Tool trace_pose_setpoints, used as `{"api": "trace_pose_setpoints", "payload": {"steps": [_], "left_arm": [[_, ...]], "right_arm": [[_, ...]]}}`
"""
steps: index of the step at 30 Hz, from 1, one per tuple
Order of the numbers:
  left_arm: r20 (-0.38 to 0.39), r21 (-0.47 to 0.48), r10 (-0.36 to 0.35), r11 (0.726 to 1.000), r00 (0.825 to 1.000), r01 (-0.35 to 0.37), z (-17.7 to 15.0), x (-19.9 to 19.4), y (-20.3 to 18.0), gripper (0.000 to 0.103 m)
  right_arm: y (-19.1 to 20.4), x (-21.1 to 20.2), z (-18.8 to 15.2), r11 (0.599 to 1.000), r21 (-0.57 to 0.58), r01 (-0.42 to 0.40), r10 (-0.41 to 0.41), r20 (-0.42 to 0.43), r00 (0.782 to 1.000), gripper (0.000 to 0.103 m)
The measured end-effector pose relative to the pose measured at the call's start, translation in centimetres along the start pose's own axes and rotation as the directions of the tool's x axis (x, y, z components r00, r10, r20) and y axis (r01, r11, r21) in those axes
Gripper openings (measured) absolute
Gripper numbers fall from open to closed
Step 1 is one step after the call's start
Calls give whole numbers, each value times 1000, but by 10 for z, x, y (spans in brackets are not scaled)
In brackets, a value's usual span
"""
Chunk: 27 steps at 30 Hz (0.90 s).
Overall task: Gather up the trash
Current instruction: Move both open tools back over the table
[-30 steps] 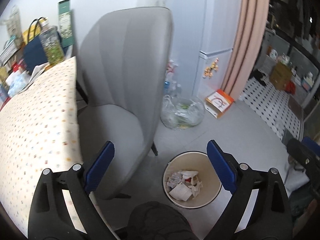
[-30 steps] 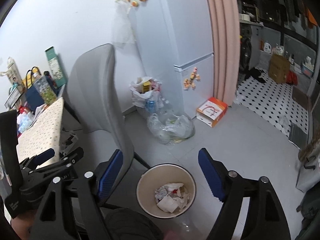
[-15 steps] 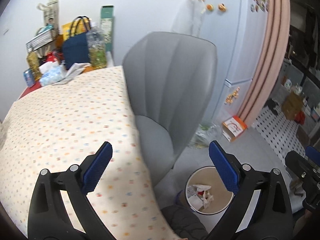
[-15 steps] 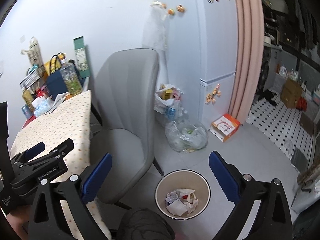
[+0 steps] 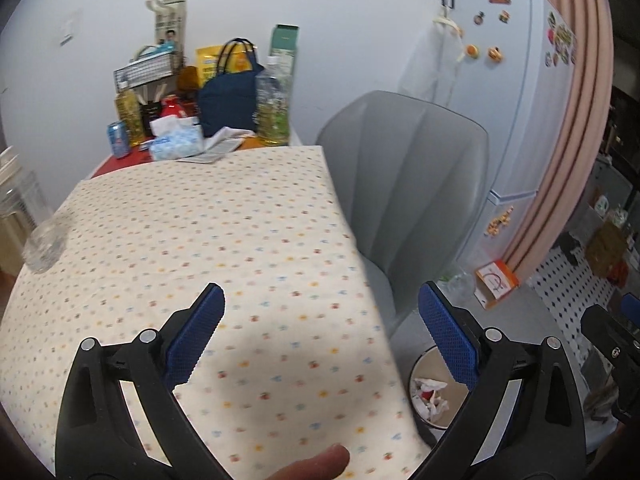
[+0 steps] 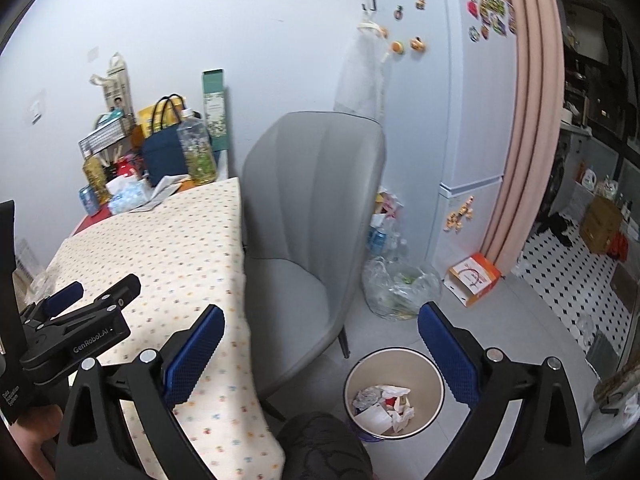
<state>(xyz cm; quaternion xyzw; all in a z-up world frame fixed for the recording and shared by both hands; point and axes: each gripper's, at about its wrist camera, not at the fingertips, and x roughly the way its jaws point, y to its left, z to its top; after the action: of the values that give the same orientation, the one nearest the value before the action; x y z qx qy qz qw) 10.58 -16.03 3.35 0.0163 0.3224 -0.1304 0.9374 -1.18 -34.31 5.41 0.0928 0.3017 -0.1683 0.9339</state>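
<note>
A round waste bin (image 6: 394, 392) with a cream inside and pale rim stands upright on the grey floor, just beside the grey chair's legs and near the table's corner. Crumpled white paper trash (image 6: 382, 402) with a bit of red lies loose at its bottom, filling only the lowest part. In the left wrist view the waste bin (image 5: 434, 394) is partly hidden behind a gripper finger.

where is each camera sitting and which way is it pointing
Left wrist: rides the left gripper, open, looking down over the dotted table toward the wall clutter; a fingertip shows at the bottom edge.
Right wrist: rides the right gripper, open, over the table edge facing the grey chair, bin and fridge; the left gripper shows at left.
Shared: table, chair, bin, fridge.
</note>
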Motion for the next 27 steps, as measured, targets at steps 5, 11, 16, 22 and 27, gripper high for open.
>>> {"api": "trace_pose_setpoints", "payload": {"steps": [5,11,16,22,27], "left_arm": [[17,-37,28,999,999,-27,-3,-21,30,97],[36,-66,71,995,997,-69,-11,-45,58,97],[45,-94,102,991,994,-97,-19,-60,78,97],[52,-104,124,988,991,-118,-27,-73,92,97],[60,-101,135,987,989,-129,-30,-82,97,97]], "right_arm": [[25,-15,-2,999,-21,-33,33,11,999,95],[51,-30,-6,996,-57,-73,75,21,997,95],[72,-44,-13,990,-97,-105,108,32,994,95],[85,-57,-18,985,-126,-117,123,40,992,95],[89,-66,-24,984,-137,-117,124,49,991,95]]}}
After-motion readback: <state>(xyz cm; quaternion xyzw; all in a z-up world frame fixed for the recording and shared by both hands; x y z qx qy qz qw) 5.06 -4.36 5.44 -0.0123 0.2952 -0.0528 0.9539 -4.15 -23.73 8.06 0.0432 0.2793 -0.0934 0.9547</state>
